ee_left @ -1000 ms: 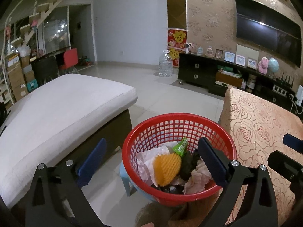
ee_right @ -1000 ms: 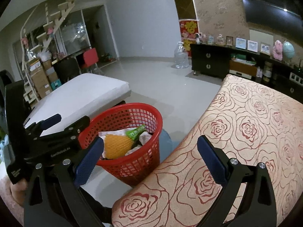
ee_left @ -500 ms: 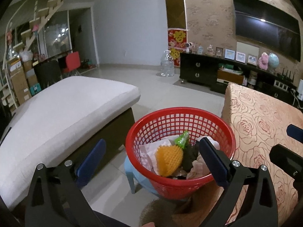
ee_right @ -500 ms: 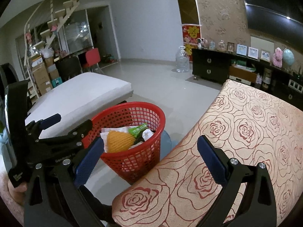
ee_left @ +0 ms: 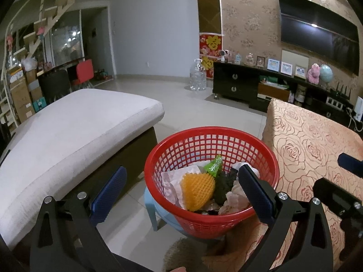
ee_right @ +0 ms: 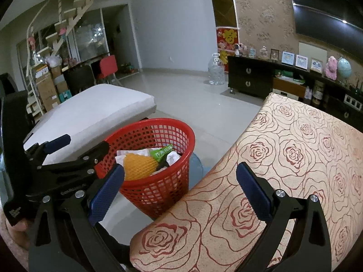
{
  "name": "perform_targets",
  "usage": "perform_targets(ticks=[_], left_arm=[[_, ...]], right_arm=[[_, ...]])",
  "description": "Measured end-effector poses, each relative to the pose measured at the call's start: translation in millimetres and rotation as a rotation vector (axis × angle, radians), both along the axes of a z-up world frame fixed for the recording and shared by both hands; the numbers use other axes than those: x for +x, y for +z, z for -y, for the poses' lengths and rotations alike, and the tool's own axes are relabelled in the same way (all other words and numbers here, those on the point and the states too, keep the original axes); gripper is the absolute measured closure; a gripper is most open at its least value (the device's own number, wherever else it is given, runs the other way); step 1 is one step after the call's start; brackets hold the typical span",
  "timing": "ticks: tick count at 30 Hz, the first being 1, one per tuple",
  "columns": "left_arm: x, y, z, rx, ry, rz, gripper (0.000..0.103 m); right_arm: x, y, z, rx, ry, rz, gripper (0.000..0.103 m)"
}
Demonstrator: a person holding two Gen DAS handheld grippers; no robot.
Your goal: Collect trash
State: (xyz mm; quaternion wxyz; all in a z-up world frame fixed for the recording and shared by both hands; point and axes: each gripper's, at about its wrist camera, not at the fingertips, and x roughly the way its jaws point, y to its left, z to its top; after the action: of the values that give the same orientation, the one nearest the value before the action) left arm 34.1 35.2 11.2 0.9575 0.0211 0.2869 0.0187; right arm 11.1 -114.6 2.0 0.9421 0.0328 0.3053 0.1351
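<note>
The red mesh basket (ee_left: 211, 181) holds trash — an orange foam fruit net (ee_left: 197, 189), green wrapper (ee_left: 213, 166), crumpled paper. Both claws — left (ee_left: 181, 192), right (ee_right: 180, 191) — gape empty.

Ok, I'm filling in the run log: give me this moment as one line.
left gripper: open, empty | right gripper: open, empty | basket: holds trash, on stool | tablecloth: bare
</note>
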Motion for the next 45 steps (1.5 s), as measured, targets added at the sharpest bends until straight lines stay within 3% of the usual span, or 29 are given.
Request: perform_targets(ticks=[45], left_arm=[[0, -1, -2, -0.009, 0.004, -0.002, 0.008]], right_arm=[[0, -4, -12, -0.009, 0.036, -0.017, 0.007]])
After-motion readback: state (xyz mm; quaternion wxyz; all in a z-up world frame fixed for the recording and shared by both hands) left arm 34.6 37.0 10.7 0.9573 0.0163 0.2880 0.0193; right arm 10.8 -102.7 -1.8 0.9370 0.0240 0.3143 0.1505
